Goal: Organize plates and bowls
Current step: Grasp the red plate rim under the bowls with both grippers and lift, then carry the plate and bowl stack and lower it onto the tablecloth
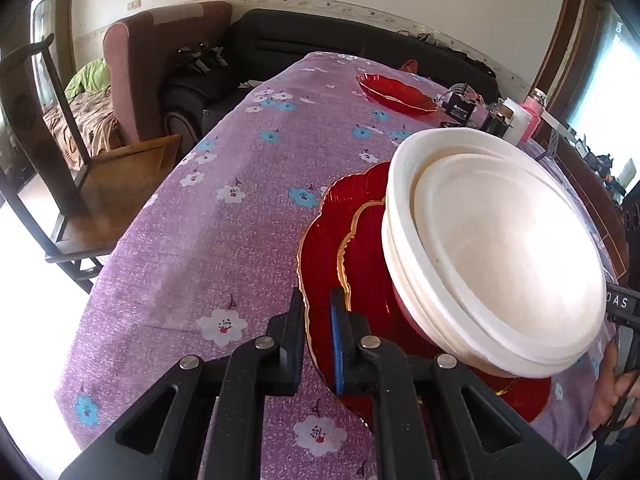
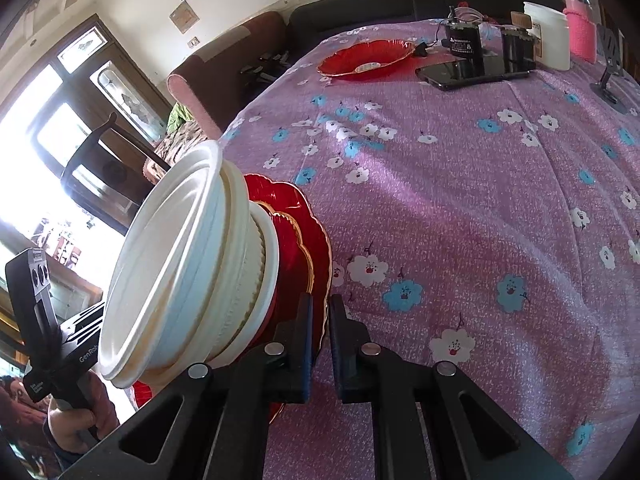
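Overall, the work surface is a table covered with a purple floral tablecloth (image 1: 224, 224). Behind it stand a black sofa (image 1: 320, 36), a reddish-brown armchair (image 1: 160, 60) and a wooden chair (image 1: 100, 184); a window at the side of the room lets in bright daylight.

At the far end of the table lie a separate red bowl (image 2: 366, 59), a dark phone (image 2: 472, 71), a white jar (image 2: 550, 34) and a pink bottle (image 2: 580, 32).

The task's stack sits near the table's front edge. It consists of scalloped red plates (image 1: 332, 240) with gold rims, a smaller one on a larger one, and nested white bowls (image 1: 504, 252) on top of them.

The left gripper (image 1: 318, 340) approaches the stack from its left side. Its jaws are clamped on the rim of the large red plate, with the blue-padded finger over the plate and the other outside the rim.

The right gripper (image 2: 320, 344) works from the opposite side. Its jaws are likewise pinched on the plate's gold edge, which passes into the narrow gap between them. The white bowls rise just beside its left finger.

Each wrist view shows the opposite handle, held in a hand (image 2: 76, 424), beyond the bowls.
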